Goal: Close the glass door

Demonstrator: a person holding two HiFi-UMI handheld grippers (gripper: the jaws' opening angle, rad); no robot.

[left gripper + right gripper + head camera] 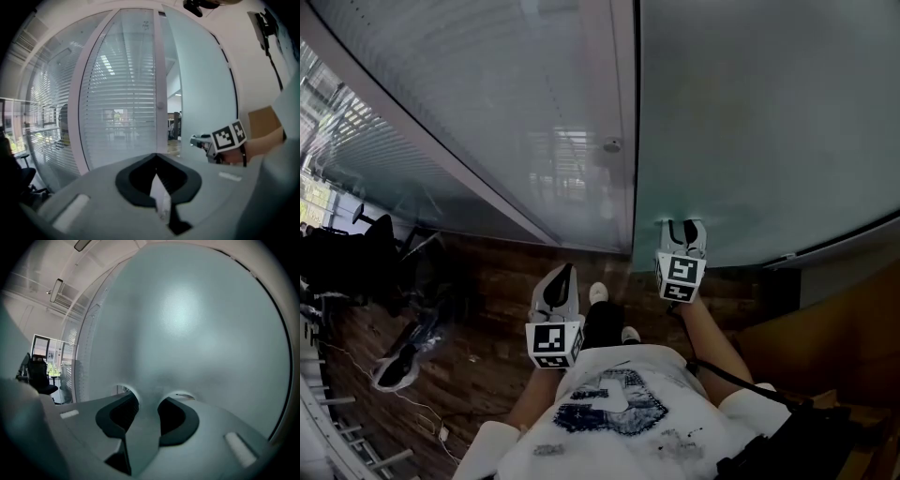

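Glass door [750,141] touches the open right tongs [684,227].

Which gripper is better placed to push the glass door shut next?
Right: the right gripper is at the frosted glass door face, jaws apart; the left gripper hangs back from it, shut.

I can read no word, number or brand anywhere. The cube [553,343] on my left gripper [560,279] and the cube [679,278] on my right gripper [684,228] carry only black-and-white square markers, no letters. The dark print on my shirt [609,403], nearest me, is too blurred to read.
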